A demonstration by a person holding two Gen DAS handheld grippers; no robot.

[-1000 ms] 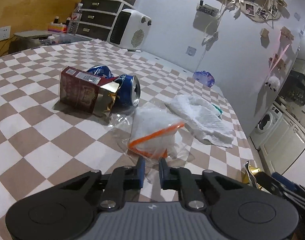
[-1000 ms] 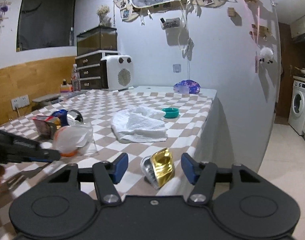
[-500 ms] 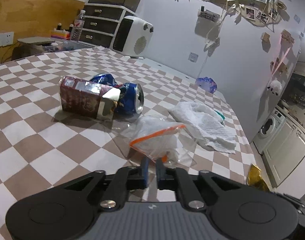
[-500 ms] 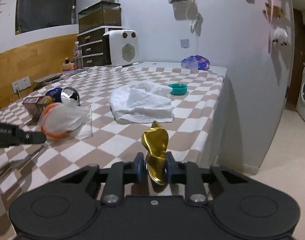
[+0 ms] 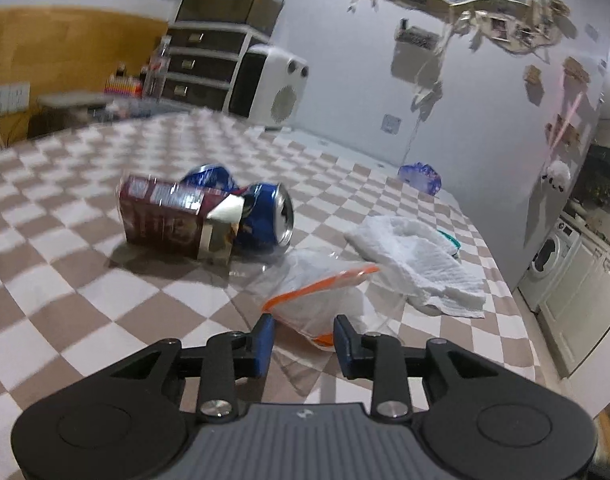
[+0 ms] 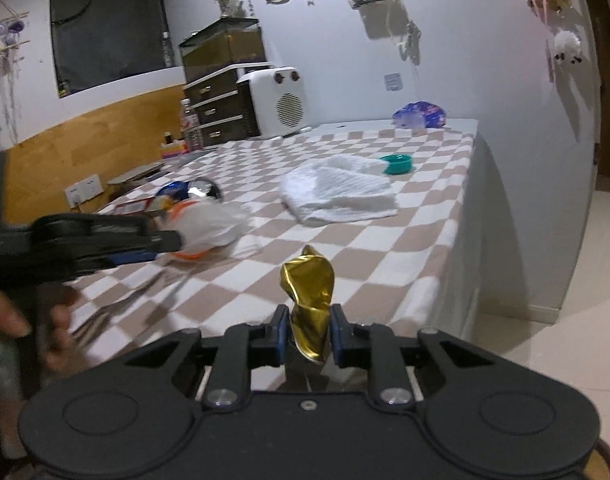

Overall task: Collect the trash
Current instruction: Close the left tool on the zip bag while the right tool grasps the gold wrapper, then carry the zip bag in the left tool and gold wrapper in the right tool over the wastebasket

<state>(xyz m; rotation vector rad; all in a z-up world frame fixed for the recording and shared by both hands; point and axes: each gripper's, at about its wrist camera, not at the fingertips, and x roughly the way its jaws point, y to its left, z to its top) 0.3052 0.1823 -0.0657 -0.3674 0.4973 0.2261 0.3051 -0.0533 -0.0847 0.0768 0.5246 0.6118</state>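
The right gripper (image 6: 305,334) squeezed a crumpled gold foil wrapper (image 6: 308,300) at lower middle. The left gripper (image 5: 303,342) was opening around the clear orange-edged plastic bag (image 5: 321,294), which might slip away.

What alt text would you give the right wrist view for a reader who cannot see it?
The right gripper is shut on a crumpled gold foil wrapper above the near edge of a checkered table. At left, the left gripper reaches a clear bag with an orange seal; a white towel and teal lid lie beyond.
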